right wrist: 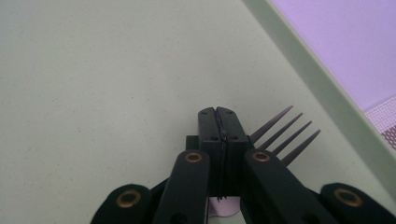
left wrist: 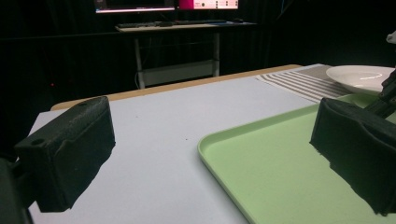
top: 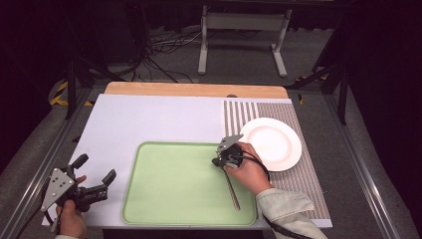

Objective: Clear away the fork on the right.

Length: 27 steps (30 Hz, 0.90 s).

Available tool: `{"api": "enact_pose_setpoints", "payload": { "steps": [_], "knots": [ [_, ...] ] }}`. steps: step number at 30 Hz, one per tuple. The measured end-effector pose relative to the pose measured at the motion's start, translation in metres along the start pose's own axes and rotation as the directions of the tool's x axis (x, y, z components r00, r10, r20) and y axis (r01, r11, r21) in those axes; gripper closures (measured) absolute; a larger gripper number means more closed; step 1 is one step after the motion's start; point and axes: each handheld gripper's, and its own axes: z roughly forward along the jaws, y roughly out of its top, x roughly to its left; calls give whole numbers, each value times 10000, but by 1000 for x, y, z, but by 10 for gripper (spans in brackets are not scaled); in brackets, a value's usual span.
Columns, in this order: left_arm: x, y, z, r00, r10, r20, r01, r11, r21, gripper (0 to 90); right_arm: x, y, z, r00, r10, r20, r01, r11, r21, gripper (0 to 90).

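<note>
From the high view, the right hand-held gripper [top: 219,162] is down over the right part of a pale green rectangular plastic tray [top: 164,199], jaws pressed together on a dark metal fork [top: 232,191]. The fork's handle trails back toward the near edge of the tray, passing under the person's right hand [top: 249,172]. Just right of the tray there's a round white plate [top: 273,144] sitting on a grey and white striped placemat [top: 306,189], and the whole lot is on a white surface [top: 149,119]. The left hand-held gripper [top: 94,172] hangs over the near left corner of that surface, left of the tray, with its 2 jaws spread wide and nothing in them.

Left gripper view: both black jaws stand far apart with just bare white surface and the tray's left rim [left wrist: 219,149] between them. The plate [left wrist: 362,77] and striped mat [left wrist: 299,81] are off at the far right.

Right gripper view: the jaws are closed tight, tips meeting. The fork's 4 tines [right wrist: 285,133] stick out to the right of the closed tips, low over the green tray floor [right wrist: 93,84], pointing at the tray's rim. How exactly the pads clamp the fork I can't tell, it's hidden behind them.
</note>
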Motion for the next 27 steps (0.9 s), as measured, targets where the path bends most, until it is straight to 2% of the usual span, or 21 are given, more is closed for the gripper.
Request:
{"api": "enact_pose_setpoints", "payload": {
  "steps": [27],
  "knots": [
    [0,-1,1,10000,5,17,-5,10000,86,5,-21,-17,-16,9959,697,567,-709,9973,187,900]
  ]
}}
